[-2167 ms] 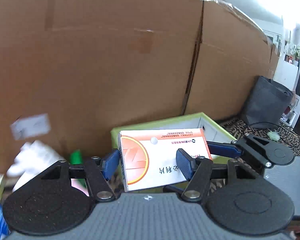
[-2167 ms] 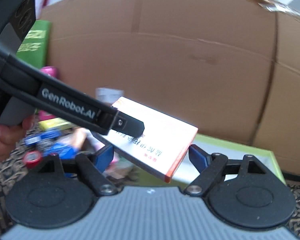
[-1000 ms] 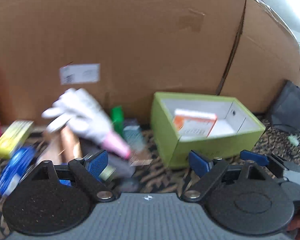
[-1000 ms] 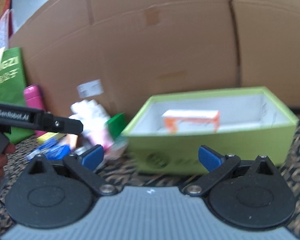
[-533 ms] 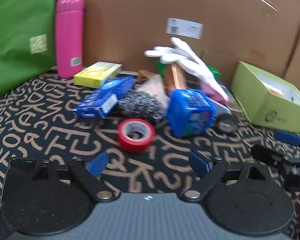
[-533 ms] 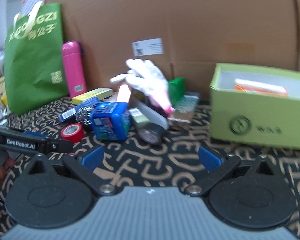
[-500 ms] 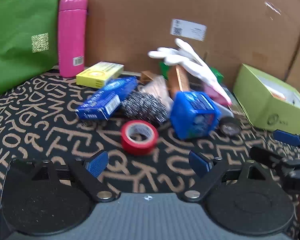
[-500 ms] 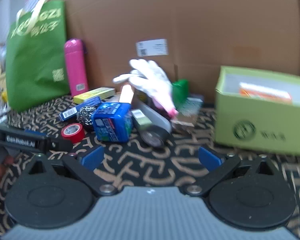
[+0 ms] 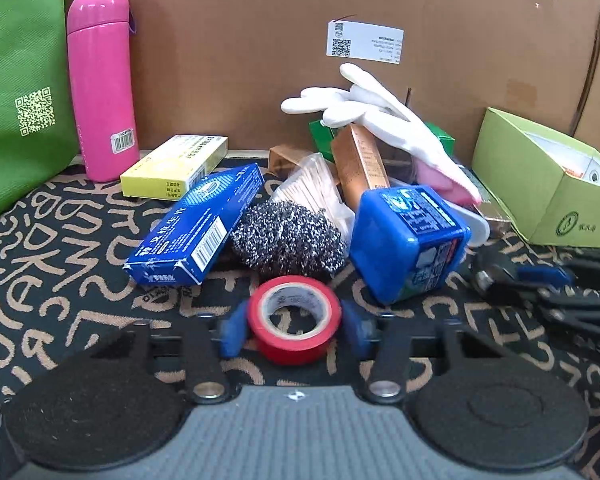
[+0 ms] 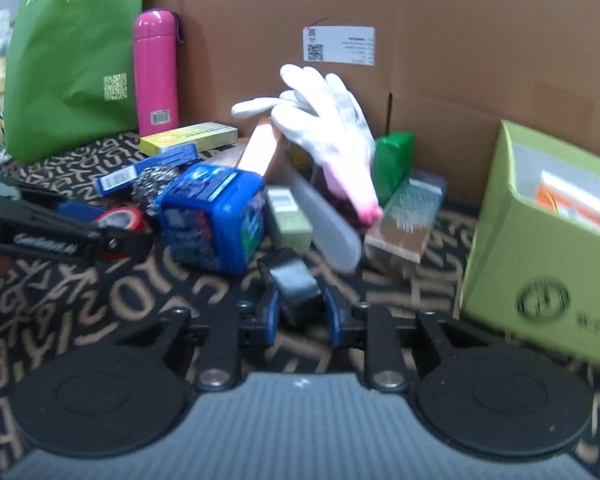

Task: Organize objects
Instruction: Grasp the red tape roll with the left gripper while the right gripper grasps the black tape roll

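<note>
Left hand-held gripper (image 9: 294,330) pinches red tape roll (image 9: 294,318); right hand-held gripper (image 10: 299,313) pinches black tape roll (image 10: 294,284) on patterned mat (image 9: 60,248).

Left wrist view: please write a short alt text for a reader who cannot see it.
The left gripper closes around a red tape roll on a patterned cloth. Behind lies a pile: blue box, steel scourer, blue tub, white glove.

— What sort of place is this?
— A home storage corner: letter-patterned rug (image 9: 60,248), big cardboard box (image 9: 260,48) ahead, green shopping bag (image 10: 72,52) and pink flask (image 9: 100,80) left-ahead, household clutter.
</note>
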Tool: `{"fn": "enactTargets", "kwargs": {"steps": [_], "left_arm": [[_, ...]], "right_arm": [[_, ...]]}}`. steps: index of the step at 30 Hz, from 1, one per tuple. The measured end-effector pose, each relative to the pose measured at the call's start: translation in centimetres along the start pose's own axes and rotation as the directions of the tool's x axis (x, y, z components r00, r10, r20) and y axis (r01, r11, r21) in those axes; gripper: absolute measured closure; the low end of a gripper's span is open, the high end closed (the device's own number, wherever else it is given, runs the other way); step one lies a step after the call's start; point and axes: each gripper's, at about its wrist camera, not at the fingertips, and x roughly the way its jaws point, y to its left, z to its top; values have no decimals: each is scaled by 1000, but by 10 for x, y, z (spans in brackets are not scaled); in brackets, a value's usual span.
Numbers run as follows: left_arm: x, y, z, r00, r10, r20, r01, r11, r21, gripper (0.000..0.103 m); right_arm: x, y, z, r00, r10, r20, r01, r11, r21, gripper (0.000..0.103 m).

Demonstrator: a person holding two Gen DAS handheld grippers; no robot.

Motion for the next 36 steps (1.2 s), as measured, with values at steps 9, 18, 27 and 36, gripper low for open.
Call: {"fn": "enactTargets", "kwargs": {"steps": [9, 18, 27, 36], "left_arm": [[-26, -33, -22, 992, -121, -38, 124, 988, 93, 44], [-24, -37, -19, 994, -99, -40, 103, 988, 119, 52], [-24, -43, -21, 993, -103, -56, 110, 982, 150, 54], [-42, -88, 21, 953, -302, -18, 299, 932, 205, 54]], "right_arm": [[-39, 19, -22, 997, 74, -32, -75, 996, -45, 68], [-35, 19, -16, 997, 76, -18, -78, 989, -124, 68], [-32, 19, -18, 993, 110, -40, -114, 988, -105, 82], [-79, -8, -11, 995, 71, 63, -68, 997, -46, 82]]}}
